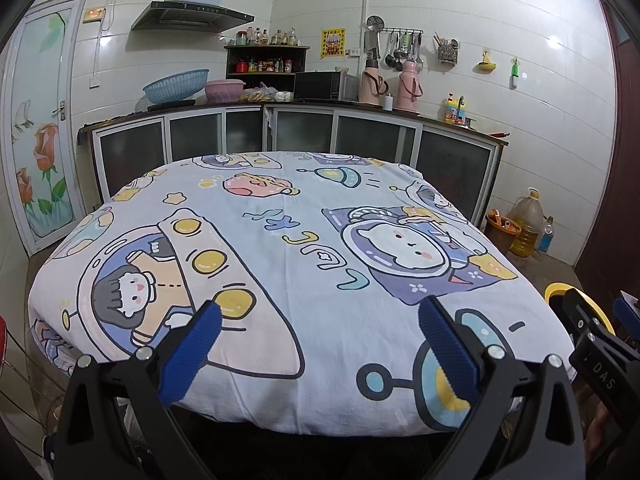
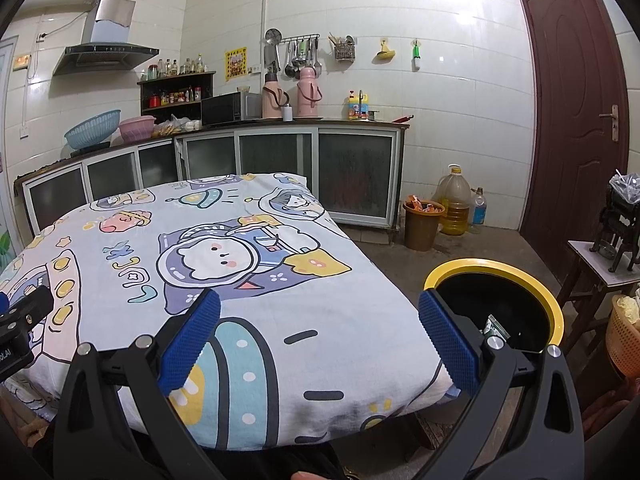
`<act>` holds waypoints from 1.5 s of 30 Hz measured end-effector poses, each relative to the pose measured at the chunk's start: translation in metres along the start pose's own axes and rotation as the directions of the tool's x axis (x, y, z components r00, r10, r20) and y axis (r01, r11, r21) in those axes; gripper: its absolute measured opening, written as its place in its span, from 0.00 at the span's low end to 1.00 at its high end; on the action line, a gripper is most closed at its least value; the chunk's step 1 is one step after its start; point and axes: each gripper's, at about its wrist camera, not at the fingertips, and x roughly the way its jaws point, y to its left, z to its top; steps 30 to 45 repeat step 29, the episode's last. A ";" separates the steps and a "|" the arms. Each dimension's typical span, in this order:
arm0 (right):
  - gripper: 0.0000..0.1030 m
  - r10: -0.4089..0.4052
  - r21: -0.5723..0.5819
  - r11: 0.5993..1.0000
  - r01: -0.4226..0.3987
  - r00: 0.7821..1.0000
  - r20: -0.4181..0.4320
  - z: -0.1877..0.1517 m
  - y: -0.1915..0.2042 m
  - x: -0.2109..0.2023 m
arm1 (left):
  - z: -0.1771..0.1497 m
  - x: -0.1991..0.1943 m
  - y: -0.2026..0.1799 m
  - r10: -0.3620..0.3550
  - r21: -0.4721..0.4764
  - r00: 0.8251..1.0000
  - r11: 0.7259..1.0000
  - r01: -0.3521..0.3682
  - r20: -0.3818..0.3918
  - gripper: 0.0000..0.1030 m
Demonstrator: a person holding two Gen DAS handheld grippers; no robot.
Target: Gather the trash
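Note:
A table under a cartoon-printed cloth [image 1: 280, 248] [image 2: 240, 280] fills the middle of both views, and I see no loose trash on it. A black bin with a yellow rim [image 2: 496, 304] stands on the floor at the table's right corner; a crumpled wrapper [image 2: 496, 330] lies inside it. In the left wrist view only part of the bin's yellow rim [image 1: 560, 289] shows. My left gripper [image 1: 320, 340] is open above the table's near edge, nothing between its blue pads. My right gripper [image 2: 320, 338] is open too, its right finger [image 2: 448, 344] in front of the bin.
Kitchen cabinets [image 2: 280, 160] with basins, thermoses and a microwave line the back wall. A brown bucket [image 2: 420, 224], a big oil jug [image 2: 454, 204] and a bottle stand by the brown door [image 2: 576, 120]. A small stool [image 2: 596, 268] and an orange basket [image 2: 624, 340] are at right.

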 end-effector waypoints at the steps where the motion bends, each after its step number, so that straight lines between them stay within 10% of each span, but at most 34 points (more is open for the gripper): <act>1: 0.92 0.000 0.000 1.000 0.000 1.000 0.000 0.000 0.000 0.000 | 0.000 0.000 0.000 0.000 0.001 1.000 1.000 0.000 0.000 0.92; 45: 0.92 0.002 0.001 1.000 -0.002 1.000 -0.006 -0.001 -0.001 0.000 | 0.001 0.006 0.001 -0.008 0.010 1.000 1.000 0.008 -0.009 0.92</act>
